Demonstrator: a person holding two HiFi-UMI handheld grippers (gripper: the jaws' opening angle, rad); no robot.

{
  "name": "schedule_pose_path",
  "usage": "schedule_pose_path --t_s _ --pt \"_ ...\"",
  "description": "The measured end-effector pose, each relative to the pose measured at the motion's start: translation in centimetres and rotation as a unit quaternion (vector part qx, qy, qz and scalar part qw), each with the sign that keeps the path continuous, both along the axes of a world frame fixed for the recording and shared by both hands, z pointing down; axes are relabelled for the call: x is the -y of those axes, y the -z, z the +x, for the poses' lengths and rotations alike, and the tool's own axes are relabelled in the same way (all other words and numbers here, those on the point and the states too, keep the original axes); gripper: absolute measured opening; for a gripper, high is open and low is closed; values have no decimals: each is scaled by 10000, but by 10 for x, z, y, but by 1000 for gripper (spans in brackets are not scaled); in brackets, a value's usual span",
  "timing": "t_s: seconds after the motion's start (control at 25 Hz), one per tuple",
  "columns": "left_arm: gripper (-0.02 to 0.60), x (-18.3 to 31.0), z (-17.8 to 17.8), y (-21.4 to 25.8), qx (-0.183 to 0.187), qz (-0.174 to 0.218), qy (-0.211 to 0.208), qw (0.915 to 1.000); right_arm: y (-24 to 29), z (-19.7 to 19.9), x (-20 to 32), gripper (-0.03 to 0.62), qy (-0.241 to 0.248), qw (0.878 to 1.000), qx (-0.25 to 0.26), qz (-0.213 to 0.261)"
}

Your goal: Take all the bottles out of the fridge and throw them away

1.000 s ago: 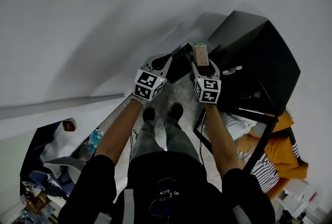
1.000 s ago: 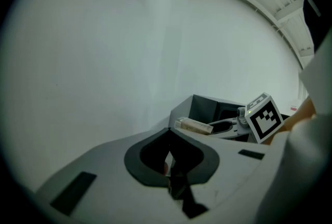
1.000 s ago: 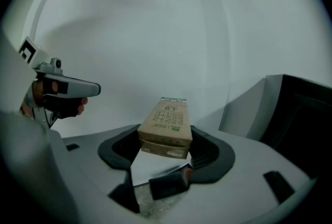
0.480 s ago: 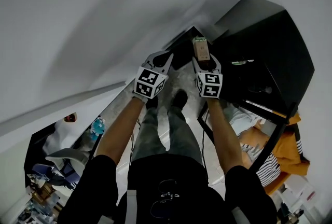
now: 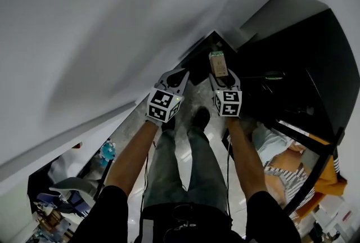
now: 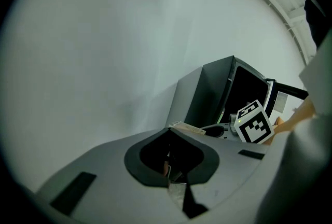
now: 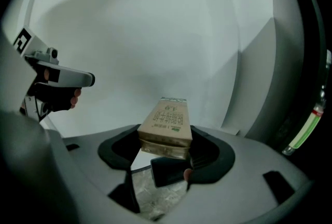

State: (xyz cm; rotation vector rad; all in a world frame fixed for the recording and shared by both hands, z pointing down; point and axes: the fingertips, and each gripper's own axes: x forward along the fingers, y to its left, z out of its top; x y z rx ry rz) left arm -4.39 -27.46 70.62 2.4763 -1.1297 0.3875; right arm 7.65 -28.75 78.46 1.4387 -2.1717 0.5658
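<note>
A brown drink carton (image 5: 218, 63) with a green-printed top stands upright between the jaws of my right gripper (image 5: 220, 72), which is shut on its lower part. In the right gripper view the carton (image 7: 166, 127) fills the middle, above that gripper (image 7: 167, 151). My left gripper (image 5: 175, 75) is level with it on the left, jaws together and holding nothing; its jaws (image 6: 169, 167) meet in its own view. The black fridge (image 5: 292, 39) is ahead on the right, and it also shows as a dark cabinet (image 6: 228, 93). No bottle is visible.
A white wall (image 5: 112, 22) fills the left and top. Below me is a speckled floor (image 5: 185, 107) with my feet on it. A person in orange (image 5: 292, 163) and a black frame (image 5: 315, 171) are at the lower right. Clutter (image 5: 67, 180) lies at the lower left.
Both grippers stay side by side with the carton still held. The fridge has slid up and right in the head view, and my feet have shifted on the floor.
</note>
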Motion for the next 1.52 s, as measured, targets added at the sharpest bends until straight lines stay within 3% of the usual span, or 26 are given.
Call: schedule_pose_path --t_s 0.6,1.08,1.28,1.52 --pt "0 7 4 -141 -95 145 -160 9997 -185 -8 -14 284 -44 9994 -123 -317" --pt "0 35 -3 -177 -143 503 -171 9985 -266 -13 23 288 -61 9988 -75 -485" --pt "0 36 -13 -150 -191 531 -137 9983 -241 -13 19 288 -106 9985 -139 -515" --pt "0 20 -22 -56 -315 492 -235 9980 -111 -21 -4 261 -309 9994 -19 -178"
